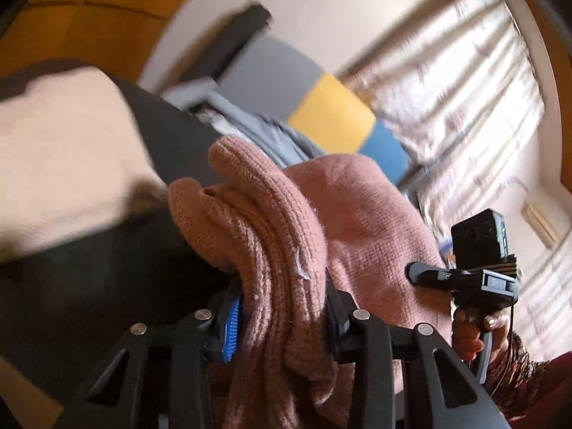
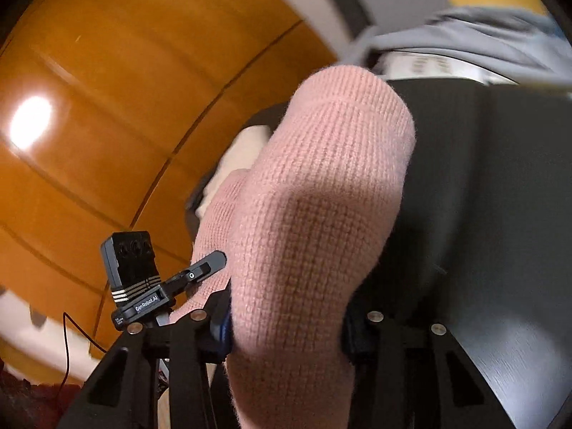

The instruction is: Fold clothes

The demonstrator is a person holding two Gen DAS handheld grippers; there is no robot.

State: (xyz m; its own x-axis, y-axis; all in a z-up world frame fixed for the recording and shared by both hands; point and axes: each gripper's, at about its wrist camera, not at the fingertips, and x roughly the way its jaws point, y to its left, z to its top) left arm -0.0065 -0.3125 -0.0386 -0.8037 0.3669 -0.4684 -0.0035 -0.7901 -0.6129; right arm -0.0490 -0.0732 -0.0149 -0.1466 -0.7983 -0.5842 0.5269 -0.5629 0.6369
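Both ends of the pink knit sweater are up off the black table. To fold cleanly, I'd keep the lifted edge taut and level and carry it across evenly. The left gripper has its jaws pinching bunched knit at 6 o'clock; the right gripper likewise clamps a thick fold.

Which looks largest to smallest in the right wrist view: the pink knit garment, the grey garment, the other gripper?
1. pink knit garment, though nearness to the camera inflates it
2. grey garment
3. other gripper
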